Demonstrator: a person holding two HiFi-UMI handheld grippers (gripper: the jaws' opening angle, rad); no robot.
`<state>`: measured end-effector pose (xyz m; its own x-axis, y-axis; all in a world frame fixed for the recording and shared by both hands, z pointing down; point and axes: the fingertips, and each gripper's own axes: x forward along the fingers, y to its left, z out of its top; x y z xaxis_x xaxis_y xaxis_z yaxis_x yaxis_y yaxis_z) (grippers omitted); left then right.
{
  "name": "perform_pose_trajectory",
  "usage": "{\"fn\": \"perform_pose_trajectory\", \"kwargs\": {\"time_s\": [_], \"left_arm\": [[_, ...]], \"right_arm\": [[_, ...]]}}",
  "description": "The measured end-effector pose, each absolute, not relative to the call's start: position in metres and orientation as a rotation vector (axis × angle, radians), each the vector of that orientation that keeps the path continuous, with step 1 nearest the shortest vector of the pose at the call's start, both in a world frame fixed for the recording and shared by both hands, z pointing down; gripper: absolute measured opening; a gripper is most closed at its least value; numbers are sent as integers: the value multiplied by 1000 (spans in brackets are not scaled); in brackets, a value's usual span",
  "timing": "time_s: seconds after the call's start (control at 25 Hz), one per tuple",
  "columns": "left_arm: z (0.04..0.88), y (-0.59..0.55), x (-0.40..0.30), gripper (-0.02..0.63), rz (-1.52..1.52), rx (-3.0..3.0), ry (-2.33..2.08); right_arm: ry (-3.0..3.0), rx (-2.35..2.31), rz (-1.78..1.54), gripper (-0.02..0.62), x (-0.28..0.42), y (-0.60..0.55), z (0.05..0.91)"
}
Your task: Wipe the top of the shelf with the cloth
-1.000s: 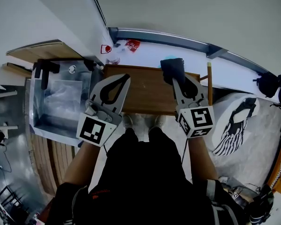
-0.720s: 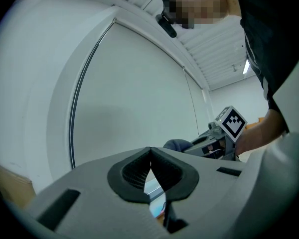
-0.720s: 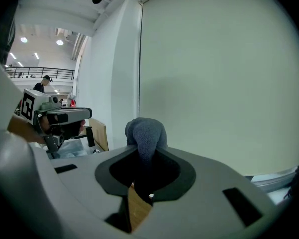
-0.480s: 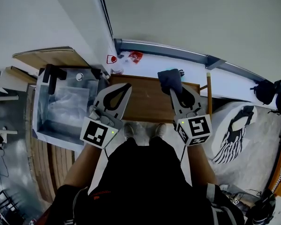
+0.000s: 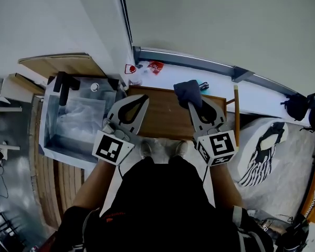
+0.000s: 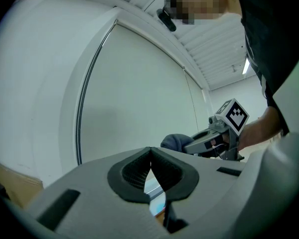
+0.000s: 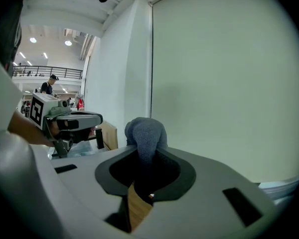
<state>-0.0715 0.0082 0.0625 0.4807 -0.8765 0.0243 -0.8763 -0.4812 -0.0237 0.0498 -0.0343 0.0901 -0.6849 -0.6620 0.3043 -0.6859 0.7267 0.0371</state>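
A brown wooden shelf top (image 5: 165, 114) lies below me in the head view. My right gripper (image 5: 191, 103) is shut on a dark grey-blue cloth (image 5: 188, 92) (image 7: 145, 133), held above the shelf's far right part, near its back edge. The cloth bunches up out of the jaws. My left gripper (image 5: 142, 98) (image 6: 150, 158) hovers over the shelf's left part with its jaws shut and nothing between them. In the left gripper view the right gripper (image 6: 217, 136) and the cloth (image 6: 177, 142) show at the right.
A clear plastic bin (image 5: 76, 114) stands left of the shelf. Small red items (image 5: 156, 65) and a cup lie on the white ledge behind it. A wooden stick (image 5: 236, 114) stands at the shelf's right edge. A patterned bag (image 5: 262, 143) lies on the floor at the right.
Both grippers have drifted slightly forward toward the shelf's back edge, the right one still holding the cloth. The head view has shifted a little.
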Motion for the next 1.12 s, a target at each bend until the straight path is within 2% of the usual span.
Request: {"fn": "perform_pose_trajectory", "kwargs": {"time_s": [1.12], "left_arm": [[62,6,-70,20,-25,-2692,1617]], "right_arm": [[-2634,1006,102,66,44,-31,89]]}}
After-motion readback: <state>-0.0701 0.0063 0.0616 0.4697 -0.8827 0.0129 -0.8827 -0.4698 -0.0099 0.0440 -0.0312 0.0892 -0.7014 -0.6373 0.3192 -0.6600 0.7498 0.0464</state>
